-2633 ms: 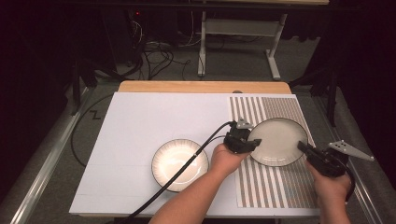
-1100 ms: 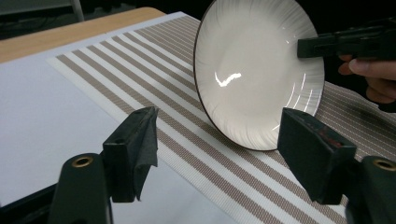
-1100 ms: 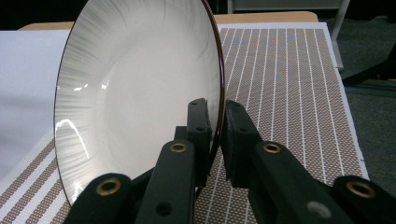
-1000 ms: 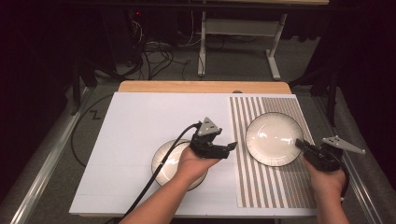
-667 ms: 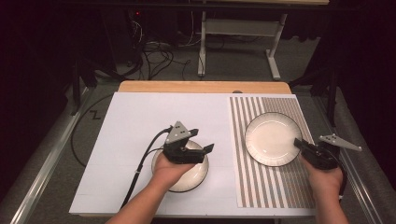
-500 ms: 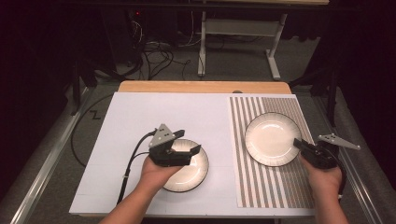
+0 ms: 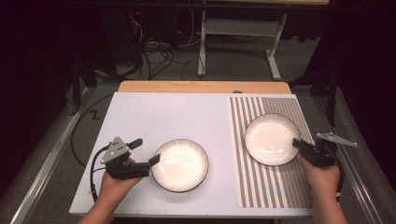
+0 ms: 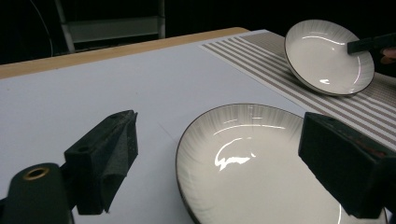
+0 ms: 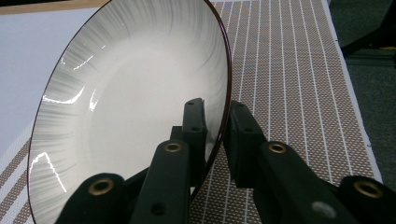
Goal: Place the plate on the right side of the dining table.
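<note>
On the white table sheet (image 7: 154, 112) my left gripper (image 7: 143, 151), jaws just opened wide, straddles the left rim of the near plate (image 7: 180, 164), not yet pinching. My right gripper (image 7: 296, 143) stays clamped on the far plate (image 7: 271, 138), right of it, on the striped mat (image 7: 275, 186). Next I'd close on the rim.

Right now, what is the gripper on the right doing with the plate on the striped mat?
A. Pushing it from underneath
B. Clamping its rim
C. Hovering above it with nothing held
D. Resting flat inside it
B: the right gripper has one jaw inside and one jaw outside the rim of the plate, closed on it.
</note>
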